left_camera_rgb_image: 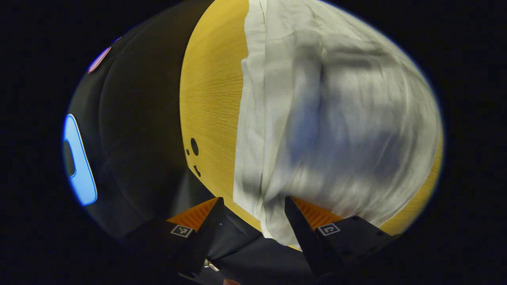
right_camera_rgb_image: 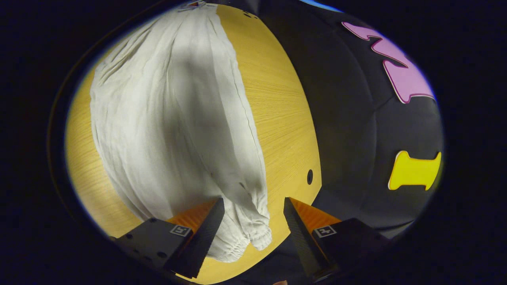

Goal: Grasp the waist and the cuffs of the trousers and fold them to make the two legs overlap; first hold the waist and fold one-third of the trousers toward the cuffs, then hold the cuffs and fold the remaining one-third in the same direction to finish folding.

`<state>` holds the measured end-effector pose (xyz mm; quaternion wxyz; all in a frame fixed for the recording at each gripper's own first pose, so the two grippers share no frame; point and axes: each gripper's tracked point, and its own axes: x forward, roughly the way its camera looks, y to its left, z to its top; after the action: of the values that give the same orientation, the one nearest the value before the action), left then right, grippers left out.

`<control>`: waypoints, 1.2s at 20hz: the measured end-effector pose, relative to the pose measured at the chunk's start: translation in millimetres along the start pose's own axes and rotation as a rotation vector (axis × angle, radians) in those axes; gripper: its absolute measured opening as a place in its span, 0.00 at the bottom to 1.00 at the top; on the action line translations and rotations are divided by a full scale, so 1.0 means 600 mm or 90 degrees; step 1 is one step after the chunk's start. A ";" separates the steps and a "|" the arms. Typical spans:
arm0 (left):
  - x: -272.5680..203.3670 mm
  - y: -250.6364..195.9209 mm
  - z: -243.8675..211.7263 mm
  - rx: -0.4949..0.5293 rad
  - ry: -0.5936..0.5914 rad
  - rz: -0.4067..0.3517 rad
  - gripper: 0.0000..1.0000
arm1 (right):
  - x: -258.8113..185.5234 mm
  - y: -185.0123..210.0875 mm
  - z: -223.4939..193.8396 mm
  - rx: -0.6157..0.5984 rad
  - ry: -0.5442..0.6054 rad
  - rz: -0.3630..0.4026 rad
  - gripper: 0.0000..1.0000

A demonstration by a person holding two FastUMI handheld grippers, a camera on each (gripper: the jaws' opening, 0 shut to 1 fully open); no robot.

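In the left gripper view, our left gripper (left_camera_rgb_image: 253, 209) hangs over the near end of the white trousers (left_camera_rgb_image: 324, 118), its jaws spread wide with nothing pinched; the cloth's edge lies between the two fingers and runs straight ahead, away from us along the wooden table (left_camera_rgb_image: 210, 99). This end looks plain-hemmed, though blur keeps us from saying which end it is. In the right gripper view, our right gripper (right_camera_rgb_image: 253, 209) is likewise spread and empty, and the gathered, elasticated end of the trousers (right_camera_rgb_image: 178, 118) sits just between and below its fingers, the garment's long axis stretching forward across the table (right_camera_rgb_image: 277, 99). We judge each gripper is already at its own end, so the coming move is a short drop onto the cloth.
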<state>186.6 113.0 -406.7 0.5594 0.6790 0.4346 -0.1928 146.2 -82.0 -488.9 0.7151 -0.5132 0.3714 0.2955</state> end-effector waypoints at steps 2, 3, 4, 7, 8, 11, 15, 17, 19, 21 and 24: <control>-0.018 -0.010 0.009 -0.013 -0.029 -0.016 0.98 | -0.018 -0.003 -0.007 0.023 0.004 0.004 0.96; -0.025 -0.008 0.011 -0.019 -0.043 -0.014 0.98 | -0.029 -0.004 -0.010 0.025 0.003 -0.003 0.96; -0.035 -0.007 0.014 -0.028 -0.055 -0.009 0.98 | -0.040 -0.004 -0.010 0.025 0.001 -0.007 0.96; -0.067 0.003 0.020 -0.061 -0.086 0.022 0.98 | -0.071 0.000 -0.005 0.037 -0.014 -0.031 0.96; -0.086 0.013 0.021 -0.076 -0.099 0.040 0.98 | -0.082 0.001 -0.001 0.052 -0.021 -0.042 0.96; -0.129 0.037 0.020 -0.154 -0.132 0.093 0.98 | -0.118 -0.009 0.019 0.151 -0.051 -0.091 0.96; -0.168 0.046 -0.003 -0.354 -0.156 0.133 0.96 | -0.167 -0.037 0.036 0.372 -0.090 -0.148 0.96; -0.186 0.033 -0.012 -0.478 -0.159 0.125 0.96 | -0.183 -0.043 0.032 0.486 -0.093 -0.159 0.96; -0.196 0.018 -0.025 -0.597 -0.156 0.110 0.96 | -0.192 -0.040 0.030 0.578 -0.091 -0.151 0.96; -0.201 0.005 -0.030 -0.688 -0.157 0.093 0.97 | -0.195 -0.030 0.030 0.657 -0.104 -0.135 0.96; -0.185 -0.023 -0.029 -0.801 -0.165 0.048 0.97 | -0.195 -0.002 0.031 0.813 -0.105 -0.095 0.96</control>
<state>110.6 87.3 -326.7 0.9052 0.2072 0.3692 0.0381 87.1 -69.6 -387.0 0.9244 0.0135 0.3812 0.0046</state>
